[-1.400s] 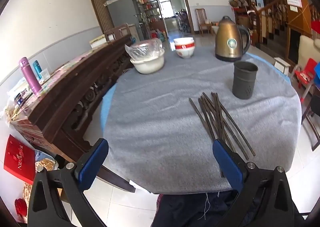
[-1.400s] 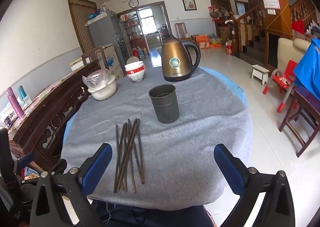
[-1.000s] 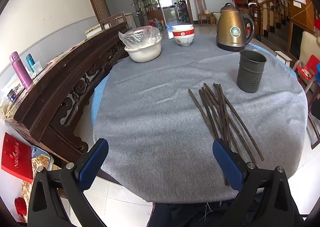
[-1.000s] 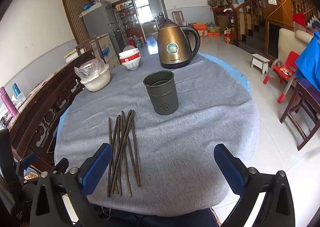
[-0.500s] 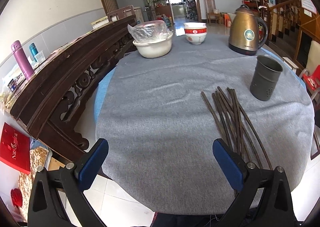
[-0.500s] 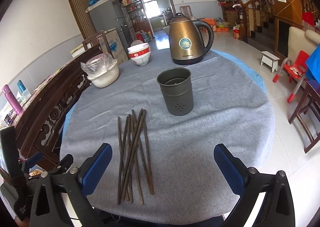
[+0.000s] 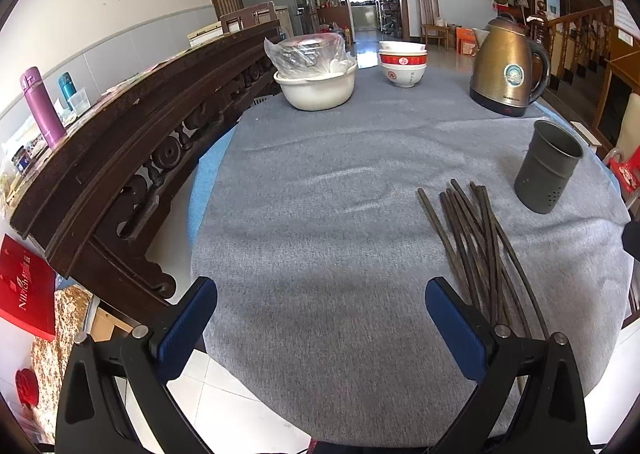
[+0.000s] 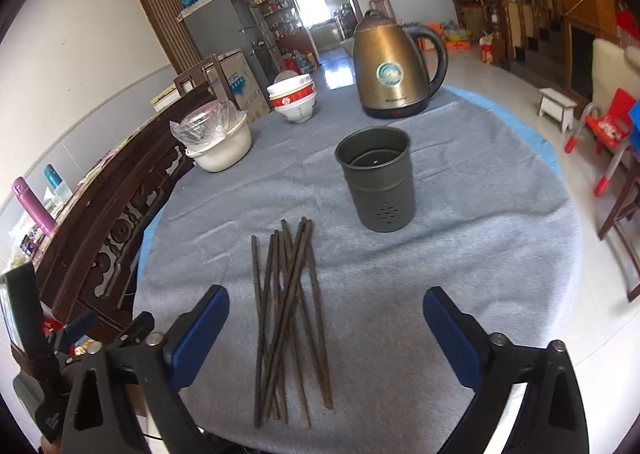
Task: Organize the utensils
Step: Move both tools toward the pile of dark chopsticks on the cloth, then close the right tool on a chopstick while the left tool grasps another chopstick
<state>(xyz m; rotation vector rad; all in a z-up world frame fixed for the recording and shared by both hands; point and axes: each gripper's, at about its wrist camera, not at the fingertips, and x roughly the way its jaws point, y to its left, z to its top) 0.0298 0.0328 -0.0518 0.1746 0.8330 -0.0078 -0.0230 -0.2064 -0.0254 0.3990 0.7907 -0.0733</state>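
Several dark chopsticks lie in a loose bundle on the grey cloth of the round table. Just beyond them stands a dark metal holder, upright and empty. My right gripper hovers over the near ends of the bundle. Its jaws are closing; the chopsticks lie below and between the blue pads, untouched. In the left wrist view the chopsticks run beside my right-hand finger and the holder sits at far right. My left gripper is open over bare cloth.
A gold kettle, stacked red-and-white bowls and a plastic-covered white basin stand at the table's far side. A carved dark wooden bench runs along the left. Chairs stand on the tiled floor at right.
Both grippers have moved forward over the table, so chopsticks and holder look nearer. The right gripper's fingers stand slightly closer together. Nothing has been picked up.
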